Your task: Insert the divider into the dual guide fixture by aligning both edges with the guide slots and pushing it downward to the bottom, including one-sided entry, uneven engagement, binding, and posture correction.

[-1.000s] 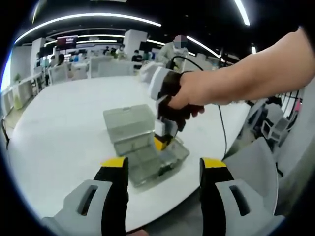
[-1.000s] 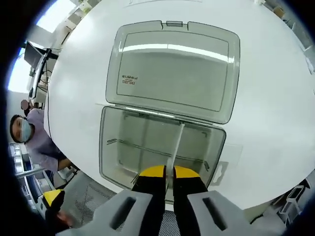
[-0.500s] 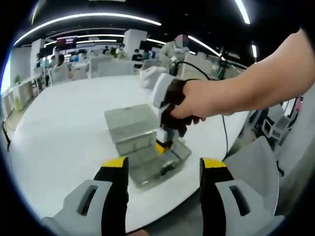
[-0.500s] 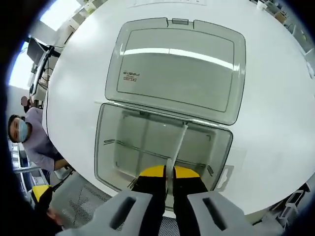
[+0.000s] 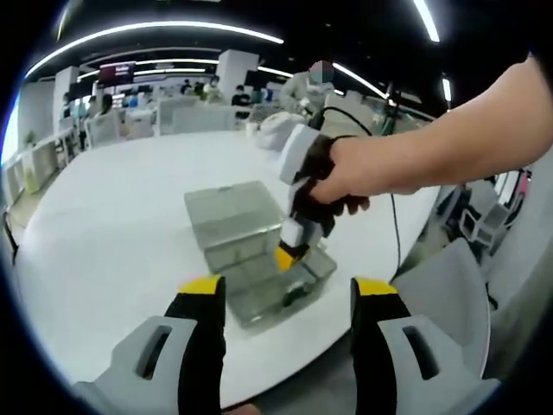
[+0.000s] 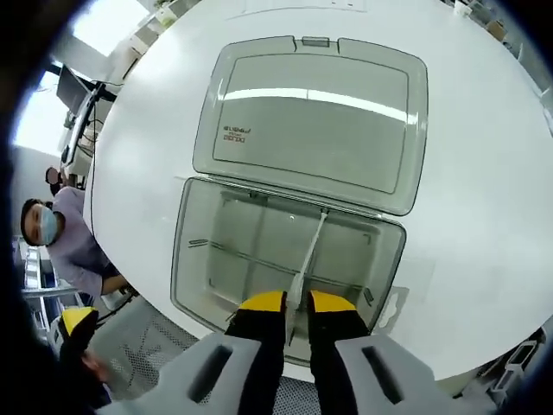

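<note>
A clear grey box lies open on the white table, its lid flat behind it. A thin pale divider stands on edge inside, running from the rear wall toward my right gripper. The yellow-tipped jaws stand slightly apart on either side of its near end. A lengthwise partition crosses the box. In the left gripper view, a hand holds the right gripper tip-down over the box. My left gripper hangs open and empty, short of the table edge.
The round white table has bare room around the box. A seated person and a mesh chair are beyond the table's near edge. A cable trails from the right gripper. Desks and people fill the far room.
The right gripper's jaws have parted a little and drawn back slightly; the divider stays in the box against the rear wall. The left gripper has not moved.
</note>
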`<move>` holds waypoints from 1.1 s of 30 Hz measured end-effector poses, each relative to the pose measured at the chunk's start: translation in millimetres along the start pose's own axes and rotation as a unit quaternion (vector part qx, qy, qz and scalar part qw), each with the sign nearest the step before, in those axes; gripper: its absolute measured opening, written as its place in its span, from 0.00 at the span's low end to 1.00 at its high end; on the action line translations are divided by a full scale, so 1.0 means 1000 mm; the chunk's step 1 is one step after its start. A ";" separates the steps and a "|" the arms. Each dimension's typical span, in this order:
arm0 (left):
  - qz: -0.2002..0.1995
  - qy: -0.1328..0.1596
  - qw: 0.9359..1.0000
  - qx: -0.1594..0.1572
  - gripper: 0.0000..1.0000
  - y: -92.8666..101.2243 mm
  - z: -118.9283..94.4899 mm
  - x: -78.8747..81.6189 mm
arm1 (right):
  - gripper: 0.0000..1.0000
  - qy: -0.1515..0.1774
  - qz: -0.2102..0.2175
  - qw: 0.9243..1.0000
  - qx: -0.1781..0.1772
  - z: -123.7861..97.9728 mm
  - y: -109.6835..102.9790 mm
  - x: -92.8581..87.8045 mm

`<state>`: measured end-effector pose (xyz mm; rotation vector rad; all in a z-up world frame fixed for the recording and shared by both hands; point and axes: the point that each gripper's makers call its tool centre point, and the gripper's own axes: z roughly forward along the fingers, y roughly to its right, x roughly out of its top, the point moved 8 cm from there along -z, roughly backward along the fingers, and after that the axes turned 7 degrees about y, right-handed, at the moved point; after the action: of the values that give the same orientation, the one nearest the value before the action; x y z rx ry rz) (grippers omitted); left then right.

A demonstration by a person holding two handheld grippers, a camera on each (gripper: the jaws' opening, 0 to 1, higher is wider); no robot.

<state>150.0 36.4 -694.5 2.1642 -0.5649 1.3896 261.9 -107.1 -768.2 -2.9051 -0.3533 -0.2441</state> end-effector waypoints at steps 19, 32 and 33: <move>0.003 0.001 1.000 -0.004 0.57 -0.001 0.001 0.003 | 0.00 -0.018 -0.029 0.999 -0.015 0.004 0.001 0.006; 0.001 0.002 1.000 0.000 0.57 -0.004 -0.003 0.003 | 0.01 -0.028 0.019 0.999 0.003 -0.001 -0.001 0.004; 0.002 0.002 1.000 0.001 0.57 -0.004 -0.003 0.002 | 0.01 -0.027 0.017 0.999 0.005 -0.002 -0.001 0.004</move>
<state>151.2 41.1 -692.0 2.1622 -0.5664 1.3956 265.2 -105.7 -765.5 -2.9103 -0.3117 -0.1582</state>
